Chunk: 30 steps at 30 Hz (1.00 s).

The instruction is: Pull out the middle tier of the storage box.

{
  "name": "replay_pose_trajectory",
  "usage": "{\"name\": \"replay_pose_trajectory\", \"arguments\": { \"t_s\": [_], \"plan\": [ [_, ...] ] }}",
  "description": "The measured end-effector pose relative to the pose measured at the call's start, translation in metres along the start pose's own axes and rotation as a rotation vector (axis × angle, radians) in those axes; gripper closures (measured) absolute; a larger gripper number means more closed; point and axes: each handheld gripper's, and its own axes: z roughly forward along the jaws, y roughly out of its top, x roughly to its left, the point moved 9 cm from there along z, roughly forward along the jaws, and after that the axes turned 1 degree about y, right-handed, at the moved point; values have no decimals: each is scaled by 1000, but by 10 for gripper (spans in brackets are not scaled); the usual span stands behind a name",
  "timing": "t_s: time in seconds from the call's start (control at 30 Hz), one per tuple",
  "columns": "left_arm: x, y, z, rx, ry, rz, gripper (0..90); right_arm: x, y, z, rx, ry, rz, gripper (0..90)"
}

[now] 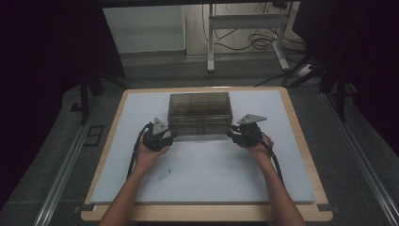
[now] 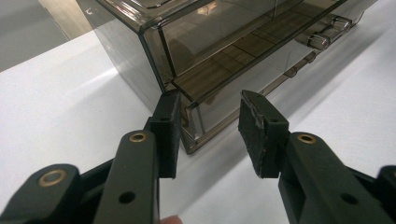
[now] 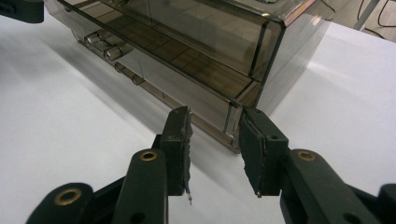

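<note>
— Where's the box?
— Smoky see-through plastic organizer box (image 1: 200, 115), sitting upright on the white mat (image 1: 207, 174), toward the far half and roughly centred across it. Divided into compartments inside; two small clear latches (image 2: 327, 35) on the front face.

— And the left gripper (image 1: 165, 136)?
— At the box's near left bottom corner. From the left gripper view, jaws apart, straddling that corner (image 2: 194, 135): one pad (image 2: 167, 133) up against the side wall, the other pad (image 2: 256, 133) out in front of the front face with a gap of mat showing. Not clamped.

— Right gripper (image 1: 234, 133)?
— Mirrored at the near right bottom corner (image 3: 232, 135). Jaws apart there too, one pad (image 3: 180, 149) ahead of the front face, the other (image 3: 256, 149) just beside the side wall. Hard to tell whether that pad touches. No squeeze visible.

— Hands?
— Left hand (image 1: 148, 153) and right hand (image 1: 259, 148) both low over the mat, forearms coming in from the near edge, cables trailing back beside the wrists.

— Anything else on the mat?
— Small pale blue smudge (image 1: 164, 175) near the left forearm, well apart from the box. Wooden tabletop rim (image 1: 207, 214) around the mat.
</note>
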Motion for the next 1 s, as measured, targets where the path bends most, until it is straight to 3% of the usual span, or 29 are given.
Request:
{"name": "replay_pose_trajectory", "arguments": {
  "t_s": [0.53, 0.67, 1.0],
  "plan": [
    [3, -3, 1, 15, 31, 0, 733, -5, -2, 3, -5, 2, 11, 741],
    [3, -5, 2, 3, 24, -17, 743, -6, -2, 3, -4, 1, 9, 751],
    [2, -6, 0, 1, 26, -6, 749, -6, -3, 3, 3, -11, -23, 773]
  ]
}}
